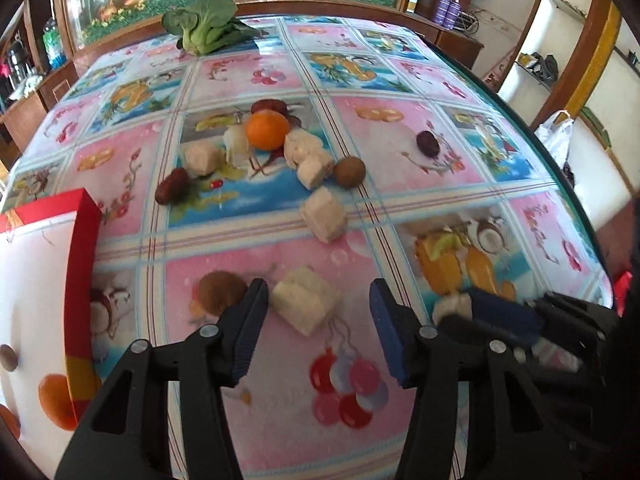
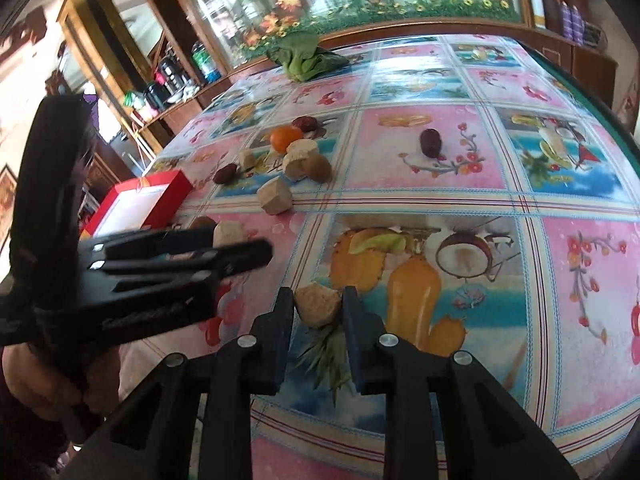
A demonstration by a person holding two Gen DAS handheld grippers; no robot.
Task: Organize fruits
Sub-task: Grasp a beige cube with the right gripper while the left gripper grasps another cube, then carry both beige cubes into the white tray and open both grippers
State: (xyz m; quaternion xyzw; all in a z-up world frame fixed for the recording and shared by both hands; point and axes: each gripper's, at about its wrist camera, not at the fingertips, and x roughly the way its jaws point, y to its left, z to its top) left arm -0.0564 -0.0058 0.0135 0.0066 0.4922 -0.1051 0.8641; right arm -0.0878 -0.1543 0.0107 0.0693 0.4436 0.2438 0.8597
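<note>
Tabletop point(image 1: 400, 216) is covered with a pink and blue fruit-print cloth. Landmark taken: the orange point(image 1: 267, 131), far-centre of the cloth. A red-edged box point(image 1: 82, 264) is seen well to the near left of the orange, white inside, with an orange-coloured fruit and a small brown one showing in it. Leafy greens point(image 1: 208, 26) lie far beyond the orange, at the back edge. Pale fruit chunks point(image 1: 308, 160) are clustered touching or just beside the orange; one pale chunk point(image 1: 323, 214) sits nearer than it. A brown kiwi point(image 1: 349, 171) is just right of the cluster. One dark date point(image 1: 427, 143) is set well right of the orange, another date point(image 1: 171, 186) to its near left.

Left claw point(image 1: 318, 320) is spread wide, nothing gripped; a pale cube point(image 1: 306, 300) lies between its fingers, untouched. A second kiwi point(image 1: 222, 291) is just left of the cube.

Right claw point(image 2: 319, 312) is nearly closed, its fingers pressed on both sides of a small pale piece point(image 2: 318, 305).
</note>
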